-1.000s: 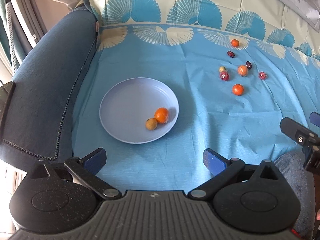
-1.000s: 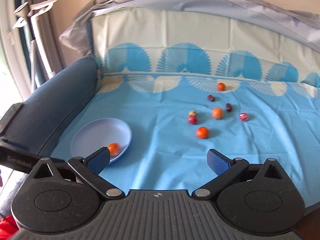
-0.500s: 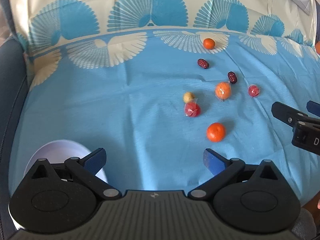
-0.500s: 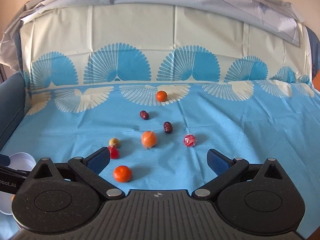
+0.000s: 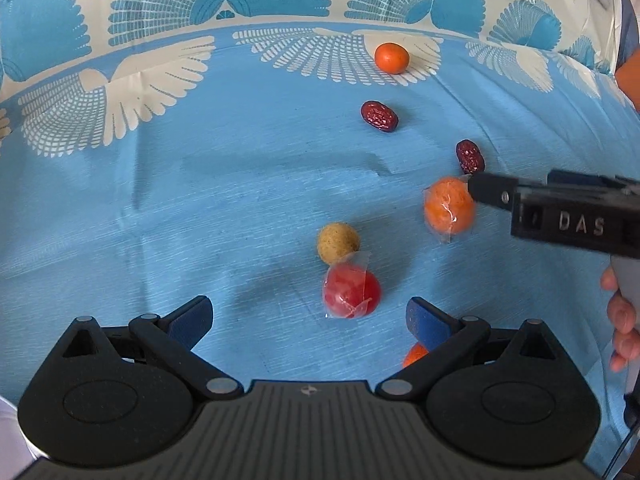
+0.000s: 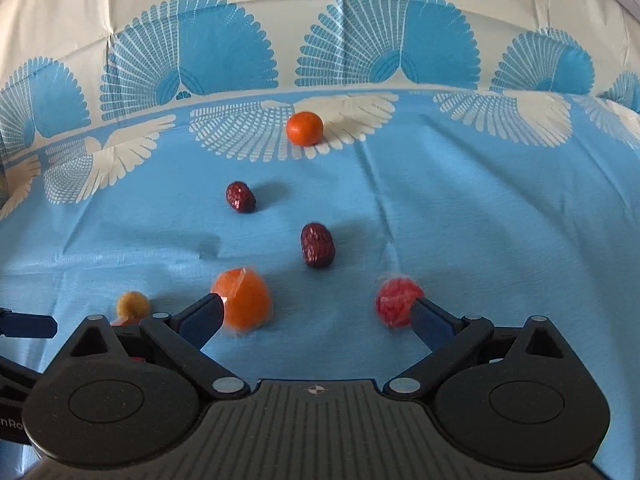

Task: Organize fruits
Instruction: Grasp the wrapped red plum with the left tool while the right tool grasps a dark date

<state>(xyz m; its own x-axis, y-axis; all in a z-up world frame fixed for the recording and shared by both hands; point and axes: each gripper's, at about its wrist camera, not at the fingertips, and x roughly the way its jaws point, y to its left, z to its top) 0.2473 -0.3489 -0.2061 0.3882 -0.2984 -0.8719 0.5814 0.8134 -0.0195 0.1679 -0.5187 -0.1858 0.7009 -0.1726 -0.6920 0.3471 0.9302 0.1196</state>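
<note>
Fruits lie scattered on the blue cloth. My left gripper point(image 5: 308, 318) is open, and a wrapped red fruit point(image 5: 351, 291) lies just ahead between its fingertips. A tan ball fruit point(image 5: 338, 242) touches it behind. A wrapped orange fruit point(image 5: 449, 211), two dark red dates point(image 5: 379, 116) point(image 5: 470, 156) and a far orange point(image 5: 391, 57) lie beyond. Another orange point(image 5: 414, 355) is half hidden under the left gripper's right finger. My right gripper point(image 6: 316, 314) is open and empty, with the wrapped orange fruit point(image 6: 243, 298) at its left fingertip and a wrapped red fruit point(image 6: 397, 301) at its right fingertip.
The right gripper's body point(image 5: 568, 214) enters the left wrist view from the right, beside the wrapped orange fruit. The cloth point(image 6: 480, 220) rises up the sofa back behind the fruits. A sliver of the white plate point(image 5: 10, 436) shows at the lower left edge.
Both grippers have moved forward and to the right, away from the plate and close up to the fruit cluster. Both remain open.
</note>
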